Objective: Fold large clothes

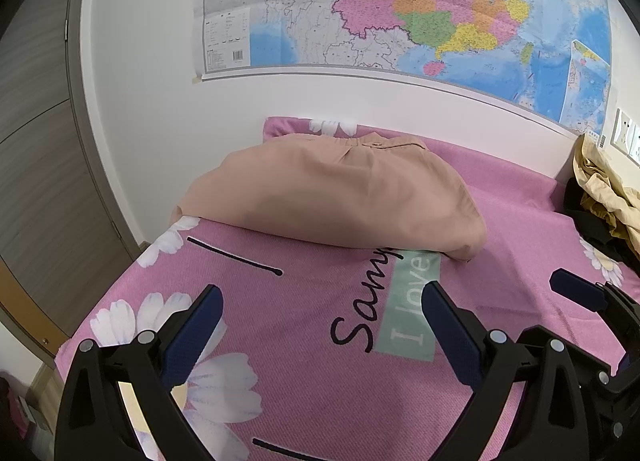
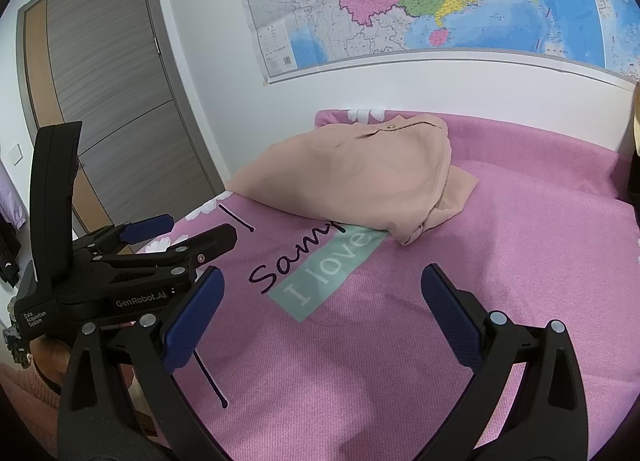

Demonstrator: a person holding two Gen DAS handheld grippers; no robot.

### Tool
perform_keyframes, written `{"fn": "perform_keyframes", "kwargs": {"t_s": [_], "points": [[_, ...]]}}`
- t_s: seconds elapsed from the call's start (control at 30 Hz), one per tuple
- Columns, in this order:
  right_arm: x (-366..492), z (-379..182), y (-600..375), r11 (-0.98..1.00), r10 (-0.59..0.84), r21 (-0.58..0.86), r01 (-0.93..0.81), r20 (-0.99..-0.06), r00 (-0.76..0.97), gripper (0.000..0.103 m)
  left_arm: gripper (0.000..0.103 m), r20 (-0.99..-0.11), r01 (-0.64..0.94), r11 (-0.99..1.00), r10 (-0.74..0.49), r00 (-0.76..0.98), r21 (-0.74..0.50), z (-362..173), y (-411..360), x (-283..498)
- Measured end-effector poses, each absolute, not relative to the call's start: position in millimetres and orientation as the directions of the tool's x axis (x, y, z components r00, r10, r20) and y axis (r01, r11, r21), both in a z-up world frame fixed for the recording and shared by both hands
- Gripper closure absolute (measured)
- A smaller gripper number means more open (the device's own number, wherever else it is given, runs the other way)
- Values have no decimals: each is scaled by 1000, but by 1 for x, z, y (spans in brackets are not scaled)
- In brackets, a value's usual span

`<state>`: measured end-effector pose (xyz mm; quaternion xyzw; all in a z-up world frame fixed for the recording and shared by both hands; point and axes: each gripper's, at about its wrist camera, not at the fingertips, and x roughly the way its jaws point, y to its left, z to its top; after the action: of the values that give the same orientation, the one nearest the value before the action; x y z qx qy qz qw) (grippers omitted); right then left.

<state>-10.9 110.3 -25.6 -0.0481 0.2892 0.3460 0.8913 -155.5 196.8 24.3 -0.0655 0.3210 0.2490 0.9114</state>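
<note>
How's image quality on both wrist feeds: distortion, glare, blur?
Left wrist: strong fisheye bend along the map edge, dark corners, garment sharp, no glare. Right wrist: door bows, soft shadow on the blanket, lighting even.

Matt peach cloth garment [image 1: 332, 193] lies on a coarse-woven pink bedspread [image 2: 520, 261]; the map [image 1: 400, 9] looks like glossy paper, the door [image 2: 116, 101] grained wood.
</note>
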Motion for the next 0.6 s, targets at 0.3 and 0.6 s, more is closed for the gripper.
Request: {"fn": "perform_keyframes", "kwargs": {"t_s": [0.3,0.6], "points": [[-11,-25,111,756,589,110,-646,-545,597,6,7,-617,-497,867,413,669,42,24,197,-155],[-11,-23,110,755,591,113,-646,-545,595,6,7,-616,-494,868,413,671,44,23,198,-154]]}}
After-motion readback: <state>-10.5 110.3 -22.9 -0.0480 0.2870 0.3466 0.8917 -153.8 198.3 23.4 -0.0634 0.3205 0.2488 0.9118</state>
